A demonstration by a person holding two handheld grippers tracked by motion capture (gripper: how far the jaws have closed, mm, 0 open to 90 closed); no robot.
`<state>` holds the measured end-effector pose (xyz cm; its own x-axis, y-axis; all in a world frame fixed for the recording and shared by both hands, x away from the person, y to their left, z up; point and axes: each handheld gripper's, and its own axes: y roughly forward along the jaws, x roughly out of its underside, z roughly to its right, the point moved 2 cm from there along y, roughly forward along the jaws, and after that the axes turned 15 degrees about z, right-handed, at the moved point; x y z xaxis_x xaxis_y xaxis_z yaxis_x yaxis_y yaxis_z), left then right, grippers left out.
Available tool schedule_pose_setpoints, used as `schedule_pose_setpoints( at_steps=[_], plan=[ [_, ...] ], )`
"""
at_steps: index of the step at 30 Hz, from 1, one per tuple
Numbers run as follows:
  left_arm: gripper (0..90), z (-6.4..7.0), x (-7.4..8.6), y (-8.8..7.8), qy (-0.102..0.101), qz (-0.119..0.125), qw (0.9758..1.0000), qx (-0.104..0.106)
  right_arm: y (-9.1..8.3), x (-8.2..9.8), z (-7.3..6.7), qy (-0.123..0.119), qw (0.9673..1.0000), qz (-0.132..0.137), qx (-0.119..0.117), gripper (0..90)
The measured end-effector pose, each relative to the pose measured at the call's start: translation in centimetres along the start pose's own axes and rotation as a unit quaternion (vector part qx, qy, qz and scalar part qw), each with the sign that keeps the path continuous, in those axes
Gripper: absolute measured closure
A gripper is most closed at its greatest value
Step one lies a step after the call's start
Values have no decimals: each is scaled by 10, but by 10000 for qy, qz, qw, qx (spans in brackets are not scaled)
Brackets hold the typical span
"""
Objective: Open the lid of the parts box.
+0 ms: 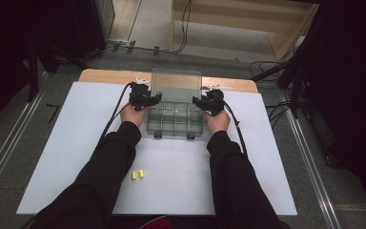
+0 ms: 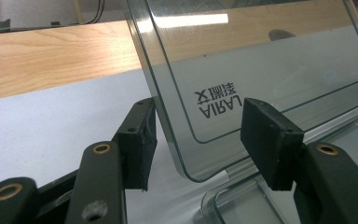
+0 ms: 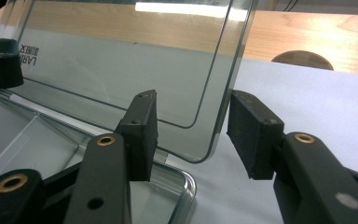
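A clear plastic compartment box (image 1: 175, 121) stands at the far middle of the table with its lid (image 1: 176, 82) raised upright. My left gripper (image 1: 145, 99) sits at the lid's left edge. In the left gripper view the lid's lower corner (image 2: 261, 60) stands between the open jaws of the left gripper (image 2: 205, 140), and neither pad presses on it. My right gripper (image 1: 208, 101) sits at the lid's right edge. There the lid's edge (image 3: 121, 60) passes between the open jaws of the right gripper (image 3: 198, 135) with gaps on both sides. The box rim (image 3: 189, 186) lies below.
Two small yellow pieces (image 1: 137, 174) lie on the white table sheet (image 1: 76, 143) near the person's left sleeve. A wooden table strip (image 1: 105, 75) runs behind the box. Cables trail from both grippers, and dark stands flank the table.
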<state>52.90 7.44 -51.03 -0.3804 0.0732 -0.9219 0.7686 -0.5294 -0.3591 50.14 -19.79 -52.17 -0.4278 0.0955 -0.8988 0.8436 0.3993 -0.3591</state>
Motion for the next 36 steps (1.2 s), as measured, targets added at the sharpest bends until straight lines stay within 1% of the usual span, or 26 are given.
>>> schedule_pose_setpoints(
  at_steps=[1,3,6,9,12,13,14,16,17,18,20,21,23,24,25,26,27,29,30,31,32,34,36],
  plan=[
    [455,0,0,0,-7,-13,10000,-9,0,0,0,43,10000,-6,-10,511],
    [445,0,0,0,-34,-10,10000,-2,0,0,1,48,10000,-17,-1,511],
    [428,-1,1,1,-109,-4,9999,16,0,0,0,-63,10000,-2,33,503],
    [397,-3,1,1,-157,-27,9999,38,0,0,-1,-56,10000,-19,48,505],
    [376,-3,0,0,-124,-20,9999,65,0,-1,-1,-56,10000,-16,38,501],
    [352,-3,0,0,-122,-11,9999,67,0,-1,-1,-69,10000,-21,31,487],
    [352,-3,-1,-1,-94,-26,9999,73,0,-1,-2,-97,9999,-29,30,461],
    [349,-3,-2,-2,-29,-39,10000,46,-1,-2,-3,-154,9999,-38,53,438],
    [333,-3,-2,-3,-53,-38,10000,75,-2,-3,-3,-204,9998,-22,62,432],
    [331,-3,-4,-4,-48,-62,9999,82,-3,-4,-3,-206,9998,-49,57,431],
    [331,-4,-6,-7,-68,-87,9999,108,-6,-6,-3,-301,9995,-77,16,415],
    [331,-4,-8,-9,-117,-113,9998,112,-8,-7,-4,-317,9994,-107,8,411],
    [330,-5,-11,-12,-271,-115,9993,215,-11,-9,-4,-326,9994,-131,-22,388],
    [330,-5,-12,-14,-303,-154,9991,251,-13,-10,-4,-323,9993,-169,-65,377],
    [329,-5,-14,-17,-361,-174,9987,324,-15,-10,-5,-271,9993,-199,-141,364],
    [311,-4,-15,-19,-361,-172,9985,387,-17,-11,-5,-264,9990,-259,-235,356],
    [294,-3,-15,-21,-354,-191,9983,410,-19,-12,-6,-291,9988,-283,-259,355],
    [294,-2,-17,-24,-403,-287,9975,508,-22,-14,-10,-365,9984,-222,-379,336],
    [293,-1,-17,-26,-405,-281,9971,575,-24,-14,-12,-320,9983,-224,-429,330],
    [293,0,-18,-28,-392,-289,9970,599,-26,-15,-14,-266,9982,-260,-473,329],
    [293,0,-18,-30,-368,-301,9967,655,-28,-15,-15,-266,9979,-245,-542,329],
    [293,2,-19,-34,-330,-284,9964,732,-32,-14,-20,-351,9971,-235,-632,328],
    [293,3,-19,-38,-319,-361,9954,833,-36,-14,-25,-416,9963,-231,-713,327]
  ],
)
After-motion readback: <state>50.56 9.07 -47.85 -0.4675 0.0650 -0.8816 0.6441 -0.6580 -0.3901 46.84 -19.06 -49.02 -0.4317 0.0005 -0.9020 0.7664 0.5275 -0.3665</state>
